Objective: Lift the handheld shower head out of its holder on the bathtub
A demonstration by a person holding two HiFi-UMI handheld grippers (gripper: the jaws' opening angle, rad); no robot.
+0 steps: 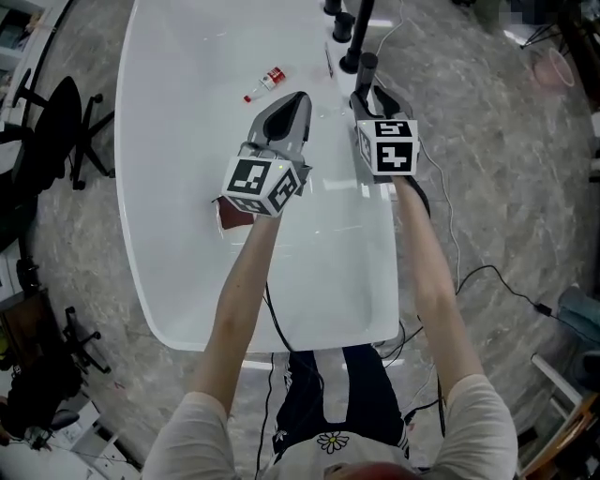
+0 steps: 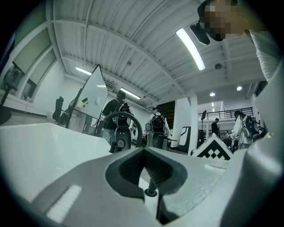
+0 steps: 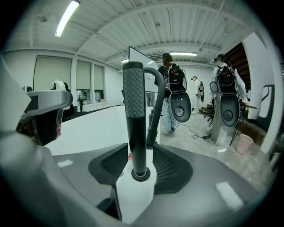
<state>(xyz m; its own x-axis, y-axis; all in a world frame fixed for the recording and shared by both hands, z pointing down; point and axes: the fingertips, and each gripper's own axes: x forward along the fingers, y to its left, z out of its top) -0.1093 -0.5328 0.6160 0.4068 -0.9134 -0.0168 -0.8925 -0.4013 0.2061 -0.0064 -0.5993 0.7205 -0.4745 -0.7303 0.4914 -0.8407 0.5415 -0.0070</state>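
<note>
The handheld shower head [image 3: 134, 111] is a black wand with a knurled top. It stands upright in its round holder [image 3: 140, 174] on the rim of the white bathtub [image 1: 187, 234]. My right gripper [image 3: 135, 153] has its jaws on either side of the wand, open, with a gap at each pad. From the head view the wand [image 1: 367, 67] rises just ahead of the right gripper [image 1: 376, 97]. My left gripper [image 1: 296, 101] hovers over the tub to the left, its fingertips meeting, shut on nothing [image 2: 144, 153].
A black arched faucet [image 3: 155, 102] and knobs [image 1: 341, 28] stand on the rim behind the wand. A small red and white bottle [image 1: 265, 82] lies in the tub. An office chair [image 1: 56, 122] and floor cables [image 1: 487, 277] flank the tub. People stand farther off.
</note>
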